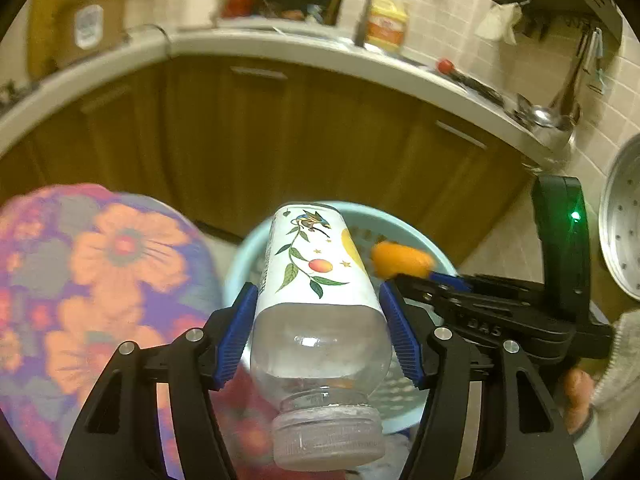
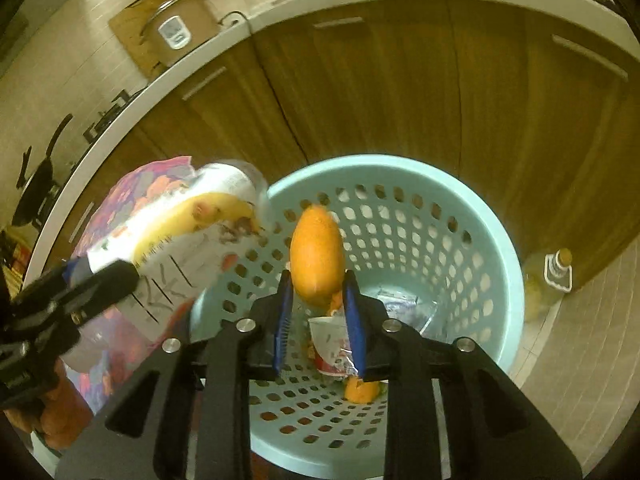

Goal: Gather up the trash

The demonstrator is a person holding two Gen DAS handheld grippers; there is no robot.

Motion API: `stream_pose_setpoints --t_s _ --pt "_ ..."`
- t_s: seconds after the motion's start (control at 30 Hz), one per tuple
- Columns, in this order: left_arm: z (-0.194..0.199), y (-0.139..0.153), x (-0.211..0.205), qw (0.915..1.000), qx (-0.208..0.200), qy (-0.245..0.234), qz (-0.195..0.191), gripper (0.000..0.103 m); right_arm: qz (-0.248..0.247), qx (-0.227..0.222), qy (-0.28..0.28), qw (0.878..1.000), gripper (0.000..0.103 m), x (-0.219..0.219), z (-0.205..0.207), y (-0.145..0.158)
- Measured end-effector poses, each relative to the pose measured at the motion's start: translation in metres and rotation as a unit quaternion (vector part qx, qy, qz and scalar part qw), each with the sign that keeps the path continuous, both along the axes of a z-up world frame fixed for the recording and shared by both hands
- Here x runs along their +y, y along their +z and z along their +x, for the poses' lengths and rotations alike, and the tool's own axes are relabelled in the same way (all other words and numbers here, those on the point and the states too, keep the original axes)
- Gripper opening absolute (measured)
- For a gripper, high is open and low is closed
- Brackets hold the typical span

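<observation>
together over the bin, both grippers carry trash: the left gripper (image 1: 318, 334) is clamped across a plastic bottle (image 1: 318, 300), cap toward the camera, base out over the basket (image 2: 472, 248); the right gripper (image 2: 318, 312) pinches the lower end of an orange peel (image 2: 317, 250) above the basket's open mouth. a cup (image 2: 330, 344), foil wrappers and another peel scrap already lie at the bottom. the bottle looks the likelier trouble: seen from the right wrist, it hangs over the near-left rim rather than the middle, so a release now could bounce it off the edge onto the floral cloth (image 1: 100, 280) beside the basket. the peel is held only by its tip and could slip early, though it would likely still land inside. the two grippers sit close together and could knock.
</observation>
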State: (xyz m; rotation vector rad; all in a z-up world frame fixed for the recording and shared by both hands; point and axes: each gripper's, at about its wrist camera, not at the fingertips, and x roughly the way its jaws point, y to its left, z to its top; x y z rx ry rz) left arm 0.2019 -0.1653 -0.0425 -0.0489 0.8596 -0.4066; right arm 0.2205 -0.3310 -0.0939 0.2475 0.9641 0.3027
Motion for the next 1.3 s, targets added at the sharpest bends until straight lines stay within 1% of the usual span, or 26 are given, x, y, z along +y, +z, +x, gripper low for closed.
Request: stream_pose_setpoints --t_s 0.03,0.1,0.2,0.37,0.6,0.67,0.77,0.83,0.93,1.0,1.1,1.2,1.3 --pt "0.002 -0.004 -0.002 1.0000 0.005 -0.004 0.000 0.061 -0.001 0.004 -0.003 1.000 0.029 -0.002 0.000 -0.003" --pt "0.008 -0.015 -0.005 0.9997 0.022 -0.009 -0.003 0.060 0.003 0.009 -0.010 1.000 0.033 -0.008 0.002 -0.007" --pt "0.011 -0.025 -0.005 0.9988 0.042 -0.014 -0.019 0.062 0.012 0.014 -0.018 1.000 0.037 -0.017 0.001 -0.011" --pt "0.009 -0.026 -0.008 0.9994 0.034 -0.009 -0.007 0.062 0.020 0.012 -0.020 1.000 0.037 -0.017 -0.002 -0.011" --pt "-0.005 -0.014 -0.002 0.9998 -0.005 0.017 0.009 0.064 0.013 -0.015 -0.012 1.000 0.038 -0.008 -0.016 0.001" --pt "-0.009 -0.011 0.000 0.9996 -0.010 0.022 0.012 0.064 0.014 -0.022 -0.012 1.000 0.041 -0.007 -0.019 0.004" --pt "-0.018 -0.005 0.003 0.9990 -0.026 0.032 0.020 0.064 0.012 -0.039 -0.011 0.999 0.042 -0.005 -0.028 0.013" --pt "-0.025 0.000 0.007 0.9982 -0.039 0.040 0.023 0.067 0.009 -0.053 -0.011 0.999 0.042 -0.002 -0.034 0.022" --pt "-0.036 0.007 0.011 0.9967 -0.057 0.051 0.027 0.068 -0.005 -0.072 -0.009 0.997 0.043 0.005 -0.043 0.033" --pt "-0.046 0.012 0.013 0.9947 -0.075 0.061 0.034 0.070 -0.019 -0.088 -0.010 0.996 0.046 0.011 -0.051 0.040" --pt "-0.064 0.019 0.018 0.9896 -0.111 0.083 0.039 0.077 -0.035 -0.108 -0.014 0.993 0.049 0.020 -0.063 0.047" --pt "-0.081 0.024 0.022 0.9849 -0.136 0.097 0.046 0.078 -0.054 -0.125 -0.022 0.990 0.050 0.026 -0.075 0.050" --pt "-0.096 0.027 0.026 0.9790 -0.161 0.111 0.057 0.080 -0.067 -0.143 -0.034 0.987 0.056 0.031 -0.088 0.053"
